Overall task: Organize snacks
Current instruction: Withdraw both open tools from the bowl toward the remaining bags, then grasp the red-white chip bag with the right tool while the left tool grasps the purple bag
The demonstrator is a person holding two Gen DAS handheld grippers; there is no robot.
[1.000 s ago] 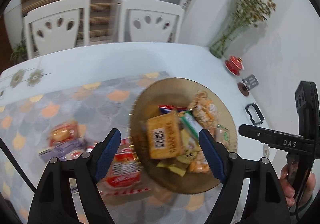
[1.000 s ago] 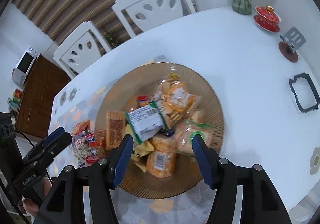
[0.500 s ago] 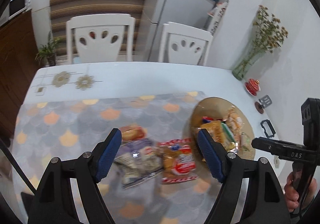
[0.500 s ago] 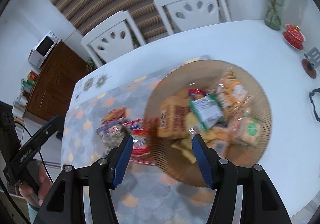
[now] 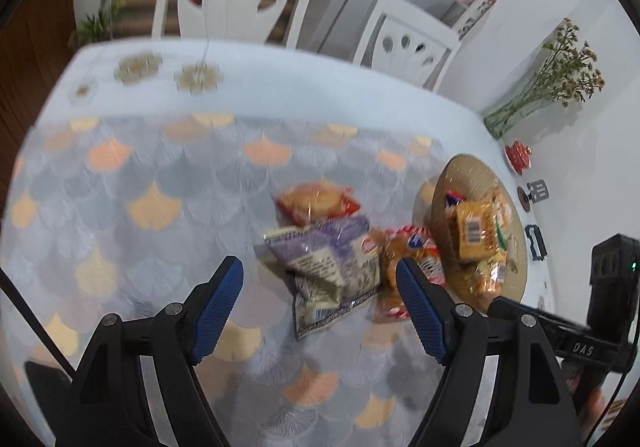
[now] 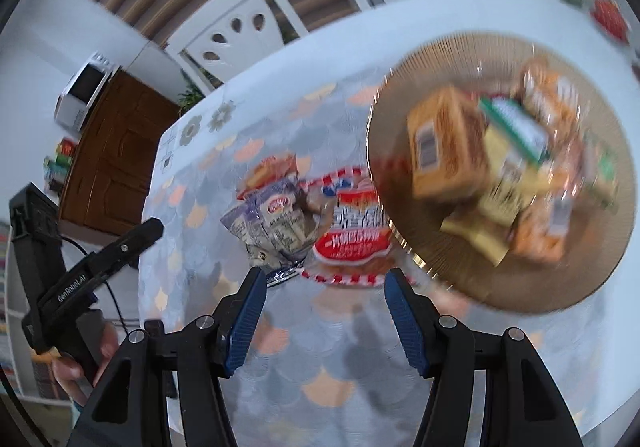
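Wrappers look light and slippery: the purple packet (image 5: 326, 261), beside the plate (image 5: 460, 175), is best pinched by its sealed edge. Both the left claw (image 5: 320, 307) and right claw (image 6: 322, 311) are held wide open, empty.

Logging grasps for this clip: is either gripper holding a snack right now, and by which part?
Nothing is held. The left gripper and right gripper are both open, above the table.

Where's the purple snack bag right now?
The purple snack bag lies on the patterned tablecloth, left of the red-and-white packet that lies beside the woven tray.
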